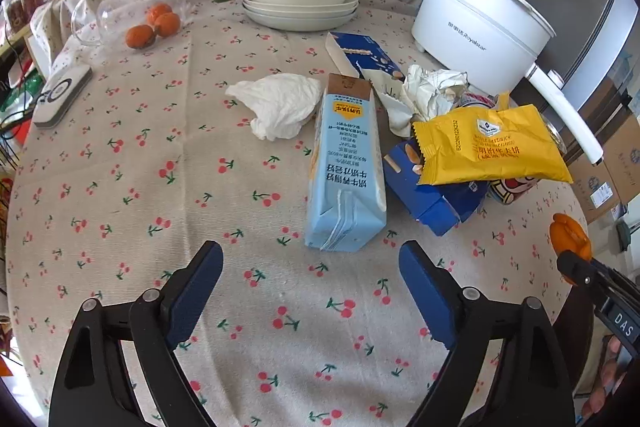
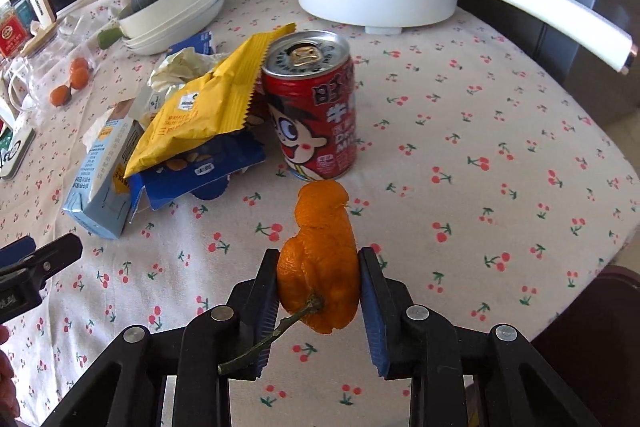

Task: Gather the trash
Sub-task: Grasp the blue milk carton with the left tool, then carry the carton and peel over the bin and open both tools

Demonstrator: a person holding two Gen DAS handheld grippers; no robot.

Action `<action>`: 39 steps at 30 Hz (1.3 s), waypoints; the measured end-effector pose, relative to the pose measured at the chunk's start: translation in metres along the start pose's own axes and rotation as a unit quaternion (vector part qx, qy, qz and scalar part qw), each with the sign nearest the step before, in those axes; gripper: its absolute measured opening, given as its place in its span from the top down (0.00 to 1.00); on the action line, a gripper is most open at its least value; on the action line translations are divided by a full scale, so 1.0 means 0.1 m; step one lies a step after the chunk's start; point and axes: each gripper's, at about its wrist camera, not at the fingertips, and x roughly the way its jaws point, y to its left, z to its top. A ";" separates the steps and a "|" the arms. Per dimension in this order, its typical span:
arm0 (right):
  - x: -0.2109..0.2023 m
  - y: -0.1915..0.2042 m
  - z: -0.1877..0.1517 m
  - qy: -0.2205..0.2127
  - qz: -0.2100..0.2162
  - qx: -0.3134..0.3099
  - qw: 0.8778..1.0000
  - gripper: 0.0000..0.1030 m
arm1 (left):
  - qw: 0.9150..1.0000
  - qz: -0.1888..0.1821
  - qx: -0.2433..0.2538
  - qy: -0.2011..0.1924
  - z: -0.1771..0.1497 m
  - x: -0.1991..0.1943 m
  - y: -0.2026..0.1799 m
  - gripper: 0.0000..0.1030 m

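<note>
Between the blue pads of the right gripper (image 2: 319,281) sits a curled orange citrus peel (image 2: 320,267), pinched above the cherry-print counter (image 2: 480,131), its long axis running away from the camera and its one green stem pointing back toward the near edge. Just beyond stands one red milk can (image 2: 316,115), upright. Left of it lie one yellow snack wrapper (image 2: 200,107), one dark blue torn box (image 2: 200,167) and one pale blue carton (image 1: 346,167) on its side. The left gripper (image 1: 311,291) hangs spread wide, holding nothing, near the carton's end.
</note>
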 end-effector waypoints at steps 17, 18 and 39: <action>-0.36 -0.30 -0.10 -0.009 -0.004 -0.002 1.000 0.67 | 1.000 -0.005 0.020 -0.021 0.04 -0.06 -0.12 0.62; -0.40 -0.32 -0.10 -0.012 -0.004 0.001 1.000 0.67 | 0.999 -0.005 0.024 -0.025 0.03 -0.11 -0.12 0.63; -1.08 -0.57 -0.28 -0.049 -0.006 0.005 0.999 0.67 | 0.993 -0.024 0.076 -0.092 -0.09 -1.10 -0.27 0.63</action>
